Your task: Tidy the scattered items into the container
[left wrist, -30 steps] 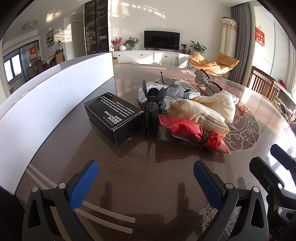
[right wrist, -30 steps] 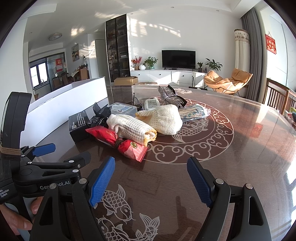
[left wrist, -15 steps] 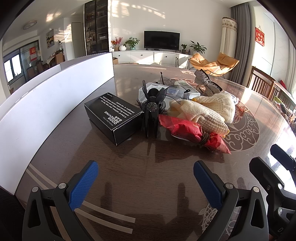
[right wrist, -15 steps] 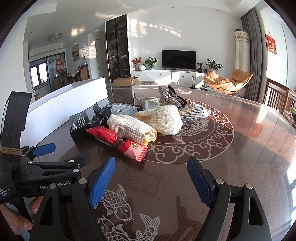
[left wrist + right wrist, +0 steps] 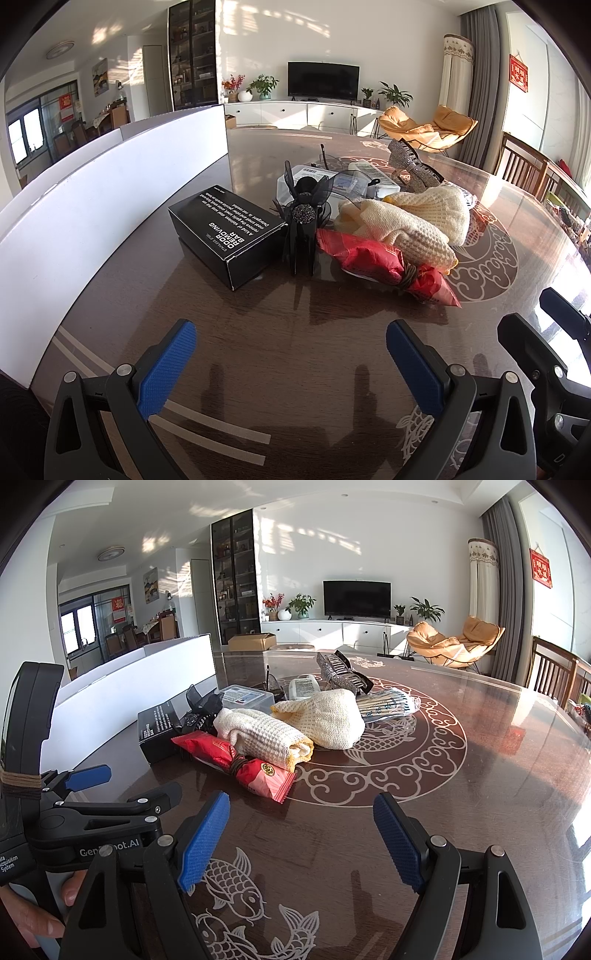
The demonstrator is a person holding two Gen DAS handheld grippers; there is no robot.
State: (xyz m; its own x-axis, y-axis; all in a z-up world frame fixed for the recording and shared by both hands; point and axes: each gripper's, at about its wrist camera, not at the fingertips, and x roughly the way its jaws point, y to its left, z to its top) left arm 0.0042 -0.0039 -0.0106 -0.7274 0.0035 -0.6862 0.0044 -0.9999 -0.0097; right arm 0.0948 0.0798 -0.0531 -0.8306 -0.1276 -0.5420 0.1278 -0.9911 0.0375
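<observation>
From the left wrist camera, the left gripper [image 5: 290, 363] hovers low over the dark glossy desk [image 5: 295, 332], its 2 blue-padded fingers [image 5: 166, 365] spread wide with nothing between them. Ahead lies a cluster of loose items. A black box [image 5: 225, 230] with white lettering sits on the left of the cluster, and a black hair clip [image 5: 304, 221] with a sparkly centre stands upright just beside its right end. To the right of the clip lies a red snack packet [image 5: 384, 266], cinched near its middle by a dark tie. A rolled cream knitted cloth [image 5: 402, 230] rests against the packet's far side, with a second cream knitted piece [image 5: 439, 206] behind it. Farther back are a clear plastic box [image 5: 314, 179] and a glittery clip [image 5: 413, 166]. A long white container wall [image 5: 110, 192] runs along the left side of the desk, close to the black box. Part of the right gripper [image 5: 546, 343] shows at the right edge.

From the right wrist camera, the right gripper [image 5: 301, 840] also has its 2 fingers [image 5: 203, 843] wide apart and empty, above white fish patterns on the desk [image 5: 480, 775]. The same cluster lies ahead and to the left: red packet [image 5: 240, 764] nearest, cream cloth [image 5: 264, 734] behind it, black box [image 5: 159, 727] to the left beside the white container [image 5: 129, 698]. A clear packet of thin sticks [image 5: 388, 703] lies at the right of the cluster. The left gripper [image 5: 88, 794] and a hand [image 5: 33, 919] holding it appear at the lower left.
</observation>
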